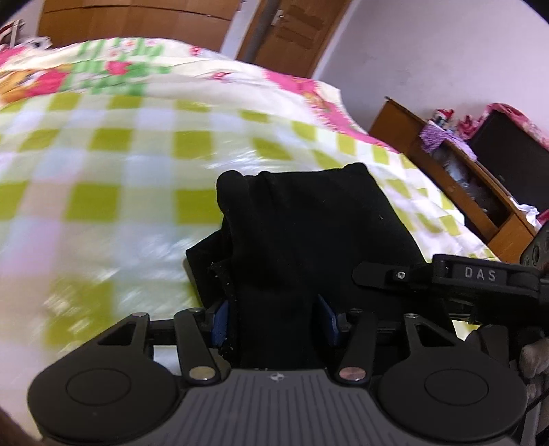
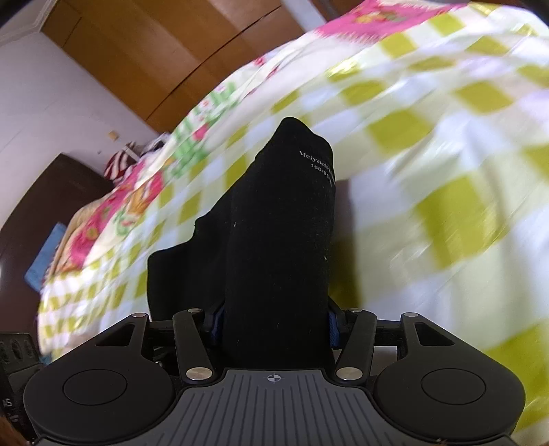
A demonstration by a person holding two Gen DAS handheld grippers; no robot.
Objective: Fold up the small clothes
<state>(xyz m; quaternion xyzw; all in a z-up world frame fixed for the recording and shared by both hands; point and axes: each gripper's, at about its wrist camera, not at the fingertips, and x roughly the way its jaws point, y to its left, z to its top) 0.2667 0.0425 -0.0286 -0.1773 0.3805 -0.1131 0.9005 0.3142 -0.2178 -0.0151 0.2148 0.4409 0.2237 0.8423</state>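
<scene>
Cloth [image 1: 308,233], black and bunched, fills the gap of the left gripper [image 1: 274,319]: it rises from between the two blue pads [image 1: 219,322] and stands up in soft folds over the bed [image 1: 103,171]. The pads sit half apart with the fabric packed between them; the left one lies against the fabric, while the right one is partly hidden by it, so a firm pinch is likely but not plain.

In the right wrist view the same dark garment [image 2: 281,240] stands up from the right gripper [image 2: 274,326], narrowing to a rounded top. Small white lettering [image 2: 317,164] runs down its right edge near the top. Here the blue pads [image 2: 332,329] are almost buried on both sides by the cloth, which spreads wider than the gap and spills left in a lower fold; the pads appear to press on it.

Under both grippers lies the bed cover, checked in lime and white with a pink flowered border, blurred by motion. A wooden wardrobe [image 2: 144,51] and a door [image 1: 291,31] stand behind. At the right edge of the left view the other gripper's black finger [image 1: 446,274] reaches in, just beside the cloth, before a wooden shelf [image 1: 456,178].
</scene>
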